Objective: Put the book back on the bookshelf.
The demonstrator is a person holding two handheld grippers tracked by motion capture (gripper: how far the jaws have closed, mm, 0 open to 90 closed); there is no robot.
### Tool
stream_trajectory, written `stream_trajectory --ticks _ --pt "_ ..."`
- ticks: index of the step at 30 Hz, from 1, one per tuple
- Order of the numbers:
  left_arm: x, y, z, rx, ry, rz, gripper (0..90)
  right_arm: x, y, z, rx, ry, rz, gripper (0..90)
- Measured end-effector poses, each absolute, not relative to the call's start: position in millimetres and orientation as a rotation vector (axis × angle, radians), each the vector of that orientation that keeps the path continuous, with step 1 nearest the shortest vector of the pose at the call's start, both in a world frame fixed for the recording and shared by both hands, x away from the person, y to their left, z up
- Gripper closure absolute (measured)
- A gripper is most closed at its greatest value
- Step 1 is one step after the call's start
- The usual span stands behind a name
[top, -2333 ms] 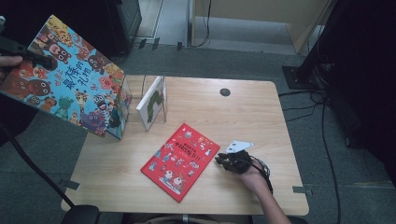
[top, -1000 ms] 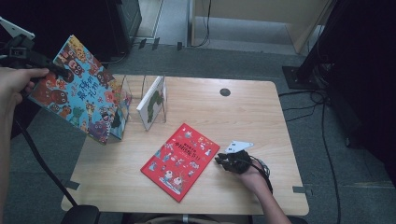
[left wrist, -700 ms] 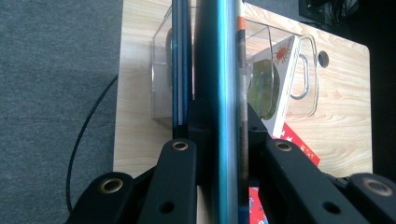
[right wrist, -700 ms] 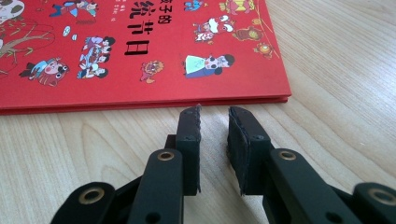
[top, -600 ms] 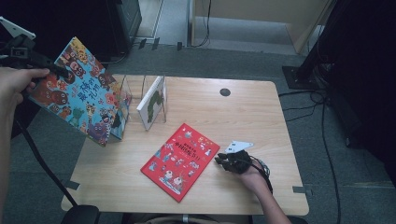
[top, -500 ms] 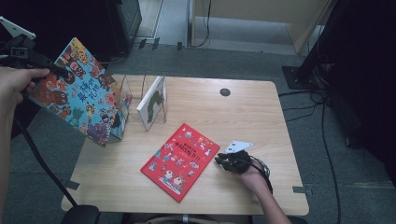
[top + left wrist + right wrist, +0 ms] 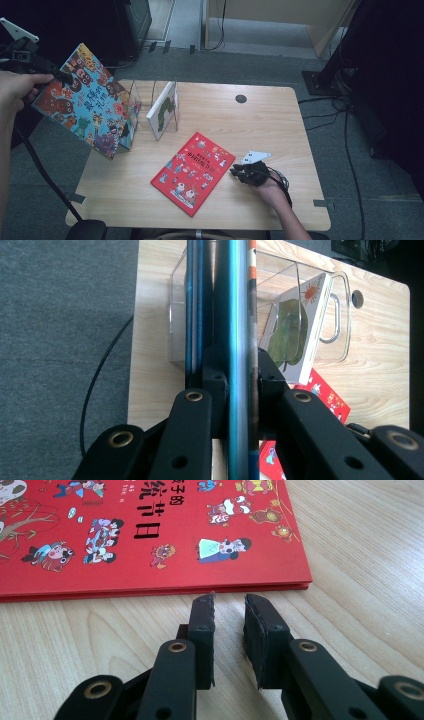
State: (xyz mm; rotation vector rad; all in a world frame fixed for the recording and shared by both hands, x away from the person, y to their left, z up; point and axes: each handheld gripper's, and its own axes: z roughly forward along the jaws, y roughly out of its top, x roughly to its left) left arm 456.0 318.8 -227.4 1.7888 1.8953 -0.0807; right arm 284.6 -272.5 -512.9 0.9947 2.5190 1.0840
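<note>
Since the earliest frame, the blue book (image 7: 87, 100) has been carried right and tipped more upright, so that its lower corner now hangs at the clear rack (image 7: 145, 107), at the table (image 7: 280, 130)'s left edge. It is clamped near its top edge by the left gripper (image 7: 59, 76), whose jaws are shut tight on it. The right gripper (image 7: 239, 173) has been kept where it was, resting on the table just beside the red book (image 7: 194, 172), jaws narrowly parted and empty.

The step in hand is judged to be slotting the blue book into the rack. For this to be done well, the book should be brought fully vertical and lined up with an empty slot before it is lowered, and the grip should not be released until the lower edge is seated, since a tilted book could catch on a divider or push the rack.

In the left gripper view the book (image 7: 235, 315) is seen edge-on between the pads, over the rack (image 7: 280, 305), with the green book (image 7: 295, 335) already standing in a farther slot; this alignment cannot be read from the high view. The right gripper view shows the gap between its jaws and the red book's (image 7: 150, 530) edge just ahead, untouched.
</note>
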Motion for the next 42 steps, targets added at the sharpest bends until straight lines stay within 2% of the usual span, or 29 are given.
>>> stream_trajectory --ticks 19,25,42 --pt "454 319 -227 1.818 1.895 -0.094 81.5 284 -272 -513 0.997 2.521 1.085 74.1" --pt "453 317 -223 1.784 1.834 -0.118 83.5 284 -272 -513 0.996 2.521 1.086 74.0" --pt "453 306 -224 1.908 1.830 -0.116 72.1 284 -272 -513 0.995 2.521 1.086 73.9"
